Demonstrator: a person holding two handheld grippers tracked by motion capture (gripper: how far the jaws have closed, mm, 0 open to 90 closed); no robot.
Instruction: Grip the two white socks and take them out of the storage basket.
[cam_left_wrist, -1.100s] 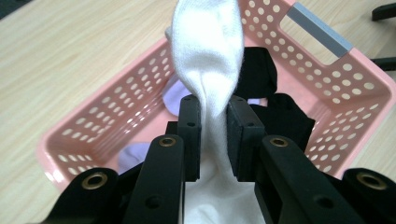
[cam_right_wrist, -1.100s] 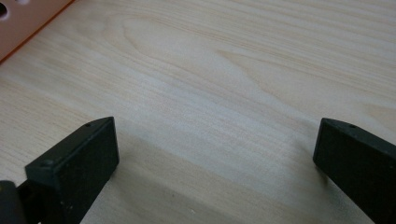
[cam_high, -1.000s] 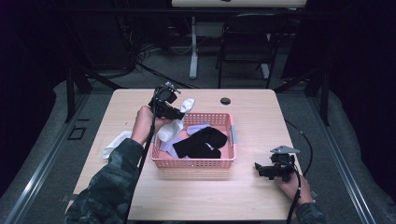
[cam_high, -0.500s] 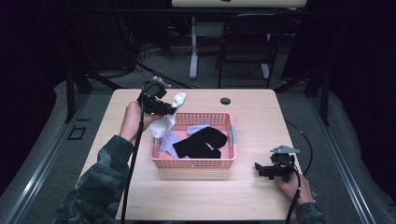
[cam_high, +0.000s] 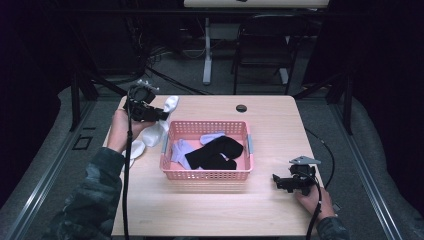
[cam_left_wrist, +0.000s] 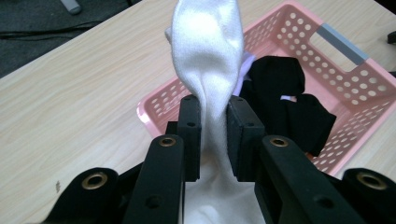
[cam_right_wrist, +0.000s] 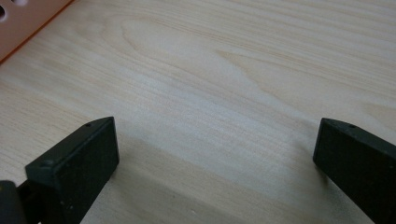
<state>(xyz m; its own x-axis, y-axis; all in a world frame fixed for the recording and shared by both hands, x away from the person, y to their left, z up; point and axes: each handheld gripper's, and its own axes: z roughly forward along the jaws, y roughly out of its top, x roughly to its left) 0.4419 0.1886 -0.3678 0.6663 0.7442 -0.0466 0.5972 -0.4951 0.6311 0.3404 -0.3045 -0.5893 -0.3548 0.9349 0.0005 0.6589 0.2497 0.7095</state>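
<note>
My left gripper (cam_high: 161, 116) is shut on a white sock (cam_high: 159, 125), held in the air above the table just left of the pink basket (cam_high: 206, 175). In the left gripper view the white sock (cam_left_wrist: 208, 51) is pinched between the two jaws and its free end stands up past them. Beyond it, the pink basket (cam_left_wrist: 348, 77) holds a black sock (cam_left_wrist: 292, 100). From above, the black sock (cam_high: 215, 152) and pale lilac socks (cam_high: 180, 151) lie in the basket. My right gripper (cam_high: 277, 181) rests open at the table's right front, and its jaws (cam_right_wrist: 212, 163) stand wide apart over bare wood.
Another white sock (cam_high: 136, 150) lies on the table left of the basket, under my left hand. A small black round disc (cam_high: 241, 108) sits near the table's far edge. A corner of the basket (cam_right_wrist: 23, 18) shows in the right gripper view. Dark chairs and table legs stand beyond.
My left gripper has lifted the white sock out of the basket and carried it left, past the basket's left rim. The right gripper has stayed still.
</note>
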